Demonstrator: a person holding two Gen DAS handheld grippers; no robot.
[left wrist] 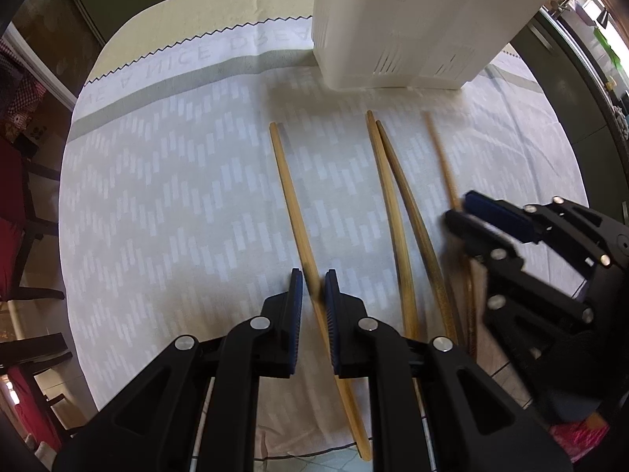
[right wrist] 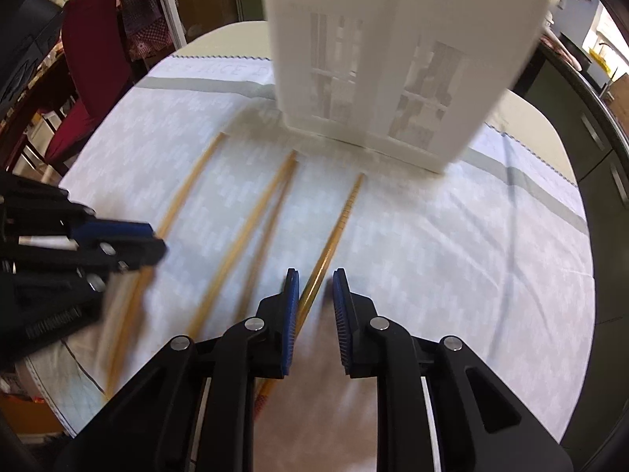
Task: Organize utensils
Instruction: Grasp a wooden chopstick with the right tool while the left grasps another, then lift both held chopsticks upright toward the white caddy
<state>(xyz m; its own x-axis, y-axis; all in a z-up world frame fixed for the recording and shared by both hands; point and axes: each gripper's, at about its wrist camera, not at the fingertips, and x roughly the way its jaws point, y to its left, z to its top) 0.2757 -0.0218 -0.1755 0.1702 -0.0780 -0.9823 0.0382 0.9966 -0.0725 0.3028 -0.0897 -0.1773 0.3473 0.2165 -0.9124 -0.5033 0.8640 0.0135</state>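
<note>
Four chopsticks lie on the bench in front of the white holder (left wrist: 412, 23). Left tool (left wrist: 313, 281) straddles the leftmost chopstick (left wrist: 289, 196), jaws spread. Right tool (right wrist: 316, 281) straddles the rightmost chopstick (right wrist: 342, 216), jaws spread.

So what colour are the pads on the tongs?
Dark blue pads on black arms, clearest in the right wrist view.
</note>
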